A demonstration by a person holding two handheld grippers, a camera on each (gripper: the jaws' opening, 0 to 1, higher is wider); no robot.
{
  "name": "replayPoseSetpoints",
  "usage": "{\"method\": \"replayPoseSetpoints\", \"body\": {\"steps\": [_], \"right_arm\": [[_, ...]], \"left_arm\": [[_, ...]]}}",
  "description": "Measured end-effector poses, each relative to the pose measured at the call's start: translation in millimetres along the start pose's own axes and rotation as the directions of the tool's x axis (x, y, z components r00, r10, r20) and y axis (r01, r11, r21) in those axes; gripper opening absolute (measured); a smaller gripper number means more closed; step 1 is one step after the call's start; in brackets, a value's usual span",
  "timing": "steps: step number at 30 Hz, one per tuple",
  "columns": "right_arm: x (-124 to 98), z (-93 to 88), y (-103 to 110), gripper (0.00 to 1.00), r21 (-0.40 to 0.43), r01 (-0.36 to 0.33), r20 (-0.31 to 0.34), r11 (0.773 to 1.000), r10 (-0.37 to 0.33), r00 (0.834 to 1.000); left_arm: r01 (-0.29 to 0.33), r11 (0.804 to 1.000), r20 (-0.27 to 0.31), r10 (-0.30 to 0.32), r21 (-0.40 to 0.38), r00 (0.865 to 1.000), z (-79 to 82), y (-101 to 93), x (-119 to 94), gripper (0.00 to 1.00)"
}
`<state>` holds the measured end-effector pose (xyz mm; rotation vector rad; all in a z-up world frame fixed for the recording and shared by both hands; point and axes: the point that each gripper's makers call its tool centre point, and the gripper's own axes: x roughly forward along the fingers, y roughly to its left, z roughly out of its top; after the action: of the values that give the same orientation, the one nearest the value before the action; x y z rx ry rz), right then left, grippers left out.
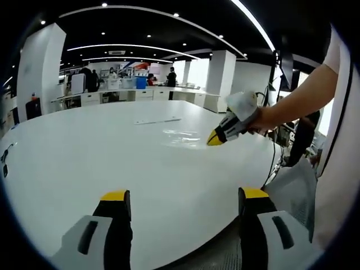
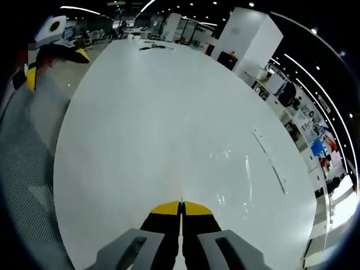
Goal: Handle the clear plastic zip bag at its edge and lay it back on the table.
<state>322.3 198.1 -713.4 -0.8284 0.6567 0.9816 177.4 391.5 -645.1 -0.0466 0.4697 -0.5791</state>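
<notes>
Bag (image 2: 247,180) lies flat and glossy on the table (image 2: 140,124); we see right gripper (image 2: 181,209) closed together, left gripper (image 1: 185,197) apart.

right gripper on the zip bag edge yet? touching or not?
Cannot tell. In the left gripper view the right gripper tip sits at the clear zip bag edge, but no contact or gap is plain. In the right gripper view its jaws are closed together, bag edge unclear.

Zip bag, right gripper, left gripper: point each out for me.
Zip bag (image 1: 181,136): left gripper view, its glossy middle.
Right gripper (image 1: 214,139): left gripper view, yellow tips.
Left gripper (image 1: 184,198): left gripper view, gap between its tips.
</notes>
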Motion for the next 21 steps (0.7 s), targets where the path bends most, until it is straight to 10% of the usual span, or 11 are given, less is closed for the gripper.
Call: {"method": "replayPoseSetpoints", "body": {"steps": [21], "right_arm": [[-57.7,22.6,-1.0,0.0,-0.126,0.073,0.106,0.989,-0.06,0.993]], "left_arm": [[0.045,0.998,-0.032,-0.043,0.05,0.999,-0.5,-9.9,1.0,0.71]]}}
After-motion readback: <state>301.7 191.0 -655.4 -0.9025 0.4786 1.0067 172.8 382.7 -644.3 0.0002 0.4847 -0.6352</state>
